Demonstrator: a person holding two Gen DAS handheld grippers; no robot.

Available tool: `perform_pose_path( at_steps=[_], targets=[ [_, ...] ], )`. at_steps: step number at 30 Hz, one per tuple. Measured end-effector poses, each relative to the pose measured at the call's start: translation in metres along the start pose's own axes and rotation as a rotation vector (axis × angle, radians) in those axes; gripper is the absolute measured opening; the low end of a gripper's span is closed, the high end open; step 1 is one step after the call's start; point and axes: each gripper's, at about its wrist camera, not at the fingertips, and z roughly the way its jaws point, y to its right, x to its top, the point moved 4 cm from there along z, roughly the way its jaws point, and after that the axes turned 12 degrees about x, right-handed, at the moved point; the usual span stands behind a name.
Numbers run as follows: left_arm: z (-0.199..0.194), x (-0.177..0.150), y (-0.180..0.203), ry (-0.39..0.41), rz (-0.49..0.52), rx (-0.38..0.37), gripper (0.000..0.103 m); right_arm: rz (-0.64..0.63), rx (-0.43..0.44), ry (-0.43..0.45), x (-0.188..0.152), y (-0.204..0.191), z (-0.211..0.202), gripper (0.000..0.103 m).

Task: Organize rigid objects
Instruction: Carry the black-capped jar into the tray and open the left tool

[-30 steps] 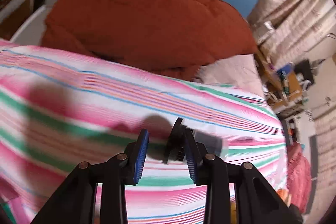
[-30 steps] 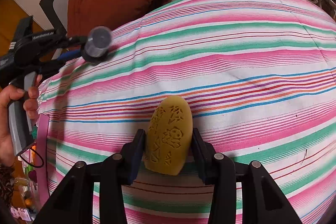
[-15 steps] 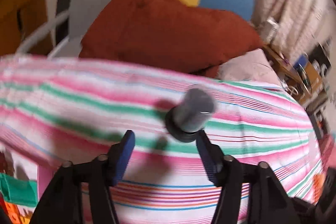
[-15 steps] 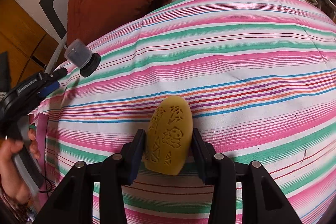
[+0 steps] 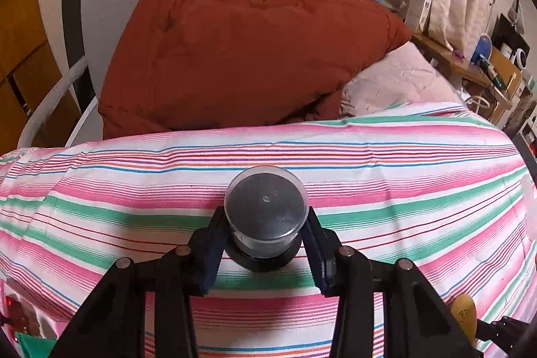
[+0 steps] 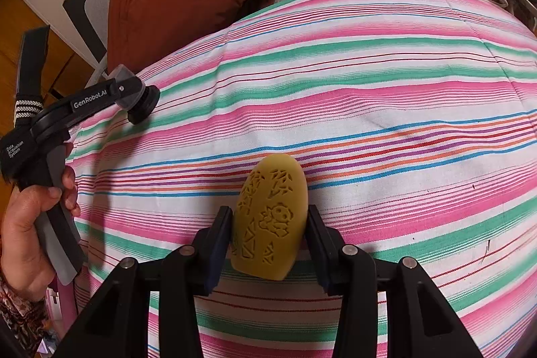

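The jar point(image 5: 266, 217) stands upright on the bed point(image 5: 402, 190) between the closing left gripper point(image 5: 265, 254); the right gripper point(image 6: 268, 240) clamps a yellow egg-shaped piece point(image 6: 272, 217).

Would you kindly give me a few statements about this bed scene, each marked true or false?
1. The right gripper holds a yellow embossed oval object. True.
2. The capped container lies flat on its side. False: it stands upright on its black base.
3. The container sits between the left gripper fingers. True; those fingers are closing.
4. The striped bedspread is plain blue. False: it has pink, green and white stripes.
5. A rust-brown cushion lies beyond the bedspread. True.
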Motion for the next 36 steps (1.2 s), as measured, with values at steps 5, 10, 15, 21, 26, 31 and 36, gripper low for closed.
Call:
perform_pose_path(
  at_steps=[5,10,15,21,26,31,36],
  targets=[
    [-0.017,-0.015,-0.006,0.019,0.017,-0.007,0.044,-0.004,-0.003,0.003,0.000,0.001,0.001,0.045],
    [-0.041,-0.033,-0.011,0.029,0.028,-0.027,0.044,-0.027,-0.019,0.004,-0.002,-0.002,0.003,0.045],
    [-0.071,-0.059,-0.019,0.030,0.014,-0.065,0.044,-0.055,-0.039,0.012,-0.004,-0.005,0.003,0.045],
    [-0.115,-0.090,-0.031,0.056,0.015,-0.104,0.044,-0.109,-0.078,0.023,-0.009,-0.013,0.003,0.044],
    [-0.150,-0.117,-0.049,0.061,-0.015,-0.144,0.044,-0.132,-0.074,0.032,-0.015,-0.021,0.002,0.042],
    [-0.174,-0.142,-0.067,0.071,-0.024,-0.141,0.044,-0.181,-0.073,0.021,-0.023,-0.036,0.006,0.041],
    [-0.197,-0.170,-0.094,0.092,-0.037,-0.120,0.044,-0.217,-0.057,0.006,-0.030,-0.049,0.012,0.041]
  ],
)
